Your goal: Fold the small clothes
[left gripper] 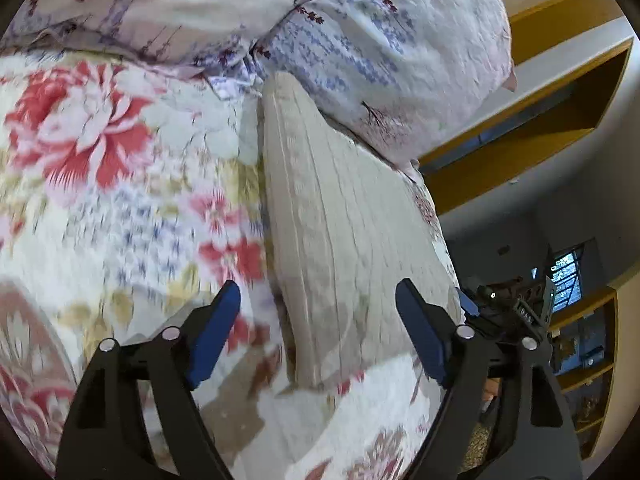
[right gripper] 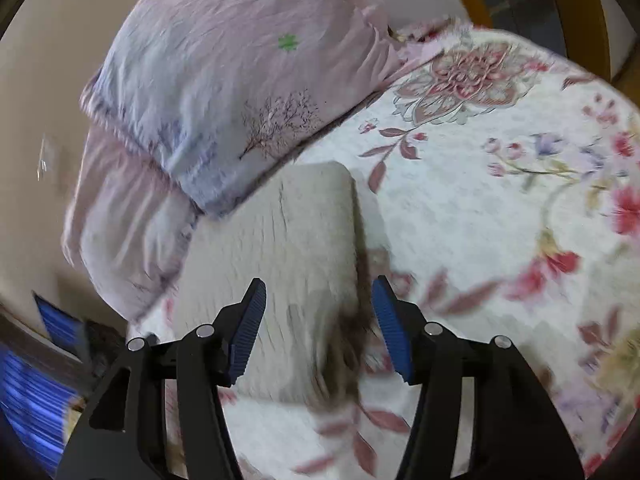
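A beige ribbed garment [left gripper: 340,216] lies folded flat on a floral bedspread [left gripper: 120,184], its far end against the pillows. My left gripper [left gripper: 318,300] is open and empty, hovering above the garment's near left edge. In the right wrist view the same beige garment [right gripper: 288,240] lies flat in front of the pillows. My right gripper [right gripper: 318,298] is open and empty above the garment's near right edge. The other gripper's black body [left gripper: 516,312] shows at the right of the left wrist view.
Two pale lilac pillows [left gripper: 360,40] [right gripper: 224,92] lie at the head of the bed. The floral bedspread [right gripper: 500,220] stretches to the right. Yellow wooden shelving [left gripper: 560,92] and a window [left gripper: 566,276] stand beyond the bed. A blue striped object [right gripper: 36,364] sits at the lower left.
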Motion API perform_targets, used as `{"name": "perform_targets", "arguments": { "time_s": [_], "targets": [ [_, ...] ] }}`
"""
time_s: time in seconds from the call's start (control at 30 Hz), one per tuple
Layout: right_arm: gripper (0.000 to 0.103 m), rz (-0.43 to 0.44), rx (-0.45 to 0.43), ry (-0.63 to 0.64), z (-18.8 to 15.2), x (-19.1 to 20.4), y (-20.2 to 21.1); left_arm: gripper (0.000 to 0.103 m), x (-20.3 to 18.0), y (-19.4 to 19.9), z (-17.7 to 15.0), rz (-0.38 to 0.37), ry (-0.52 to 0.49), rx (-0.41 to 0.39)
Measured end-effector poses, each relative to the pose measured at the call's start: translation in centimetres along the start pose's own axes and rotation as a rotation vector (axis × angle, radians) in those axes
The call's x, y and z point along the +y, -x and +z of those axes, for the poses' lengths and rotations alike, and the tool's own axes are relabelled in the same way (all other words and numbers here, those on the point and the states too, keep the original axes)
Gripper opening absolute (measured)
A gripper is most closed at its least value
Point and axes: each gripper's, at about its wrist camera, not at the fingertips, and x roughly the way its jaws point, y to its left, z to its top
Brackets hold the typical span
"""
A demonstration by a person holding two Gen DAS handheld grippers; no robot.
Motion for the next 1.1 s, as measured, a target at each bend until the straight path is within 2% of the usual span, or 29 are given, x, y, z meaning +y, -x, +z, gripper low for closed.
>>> {"name": "perform_targets", "arguments": {
  "time_s": [0.17, 0.23, 0.27, 0.3, 0.33, 0.4, 0.43, 0.5, 0.6, 0.63, 0.73, 0.8, 0.83, 0.9, 0.93, 1.03, 1.1],
  "targets": [
    [0.057, -0.013, 0.055, -0.078, 3.1, -0.9, -4.4, 0.08, 0.0, -2.0, 2.1, 0.04, 0.019, 0.005],
    [0.051, -0.022, 0.077, -0.071, 3.7, -0.8, -5.8, 0.08, 0.0, -2.8, 2.5, 0.039, 0.028, 0.011],
    [0.03, -0.02, 0.088, -0.052, 3.7, -0.5, -6.4, 0.08, -0.1, -3.2, 2.6, 0.04, 0.03, 0.014],
    [0.013, -0.017, 0.093, -0.016, 3.8, 0.2, -7.0, 0.08, -0.2, -3.5, 2.8, 0.041, 0.029, 0.016],
    [0.011, -0.021, 0.074, 0.022, 3.9, 0.9, -6.9, 0.081, -0.2, -3.7, 2.8, 0.04, 0.028, 0.017],
    [0.008, -0.002, -0.026, 0.156, 3.9, 3.1, -5.7, 0.081, -0.5, -3.9, 2.9, 0.036, 0.021, 0.014],
    [0.008, 0.012, -0.087, 0.193, 3.9, 3.8, -4.7, 0.081, -0.6, -4.0, 3.0, 0.038, 0.015, 0.01],
    [0.008, -0.027, -0.121, 0.195, 4.1, 3.6, -4.3, 0.082, -0.7, -4.1, 3.0, 0.043, 0.005, 0.003],
    [0.008, -0.19, -0.032, 0.154, 4.1, 1.5, -6.8, 0.082, -0.7, -4.5, 3.3, 0.037, 0.003, 0.006],
    [0.008, -0.21, -0.004, 0.14, 3.8, 1.0, -7.5, 0.082, -0.8, -4.7, 3.4, 0.033, 0.005, 0.009],
    [0.011, -0.208, -0.005, 0.123, 3.3, 1.1, -7.4, 0.082, -0.8, -4.6, 3.4, 0.031, 0.007, 0.009],
    [0.021, -0.205, -0.032, 0.113, 3.5, 1.8, -6.1, 0.082, -0.9, -4.7, 3.6, 0.029, 0.008, 0.01],
    [0.023, -0.196, -0.062, 0.124, 3.3, 2.3, -5.0, 0.082, -0.9, -4.6, 3.6, 0.026, 0.008, 0.011],
    [0.036, -0.161, -0.102, 0.162, 3.1, 3.5, -4.0, 0.082, -0.9, -4.4, 3.5, 0.021, 0.005, 0.009],
    [0.038, -0.138, -0.114, 0.184, 2.7, 4.2, -3.5, 0.083, -0.9, -4.3, 3.4, 0.021, 0.002, 0.008],
    [0.04, -0.089, -0.064, 0.26, 1.5, 5.9, -3.9, 0.083, -1.0, -4.4, 3.2, 0.021, -0.001, 0.016],
    [0.045, -0.123, 0.021, 0.293, 0.4, 6.0, -6.1, 0.083, -1.1, -4.6, 3.1, 0.02, 0.001, 0.02]
  ]
}}
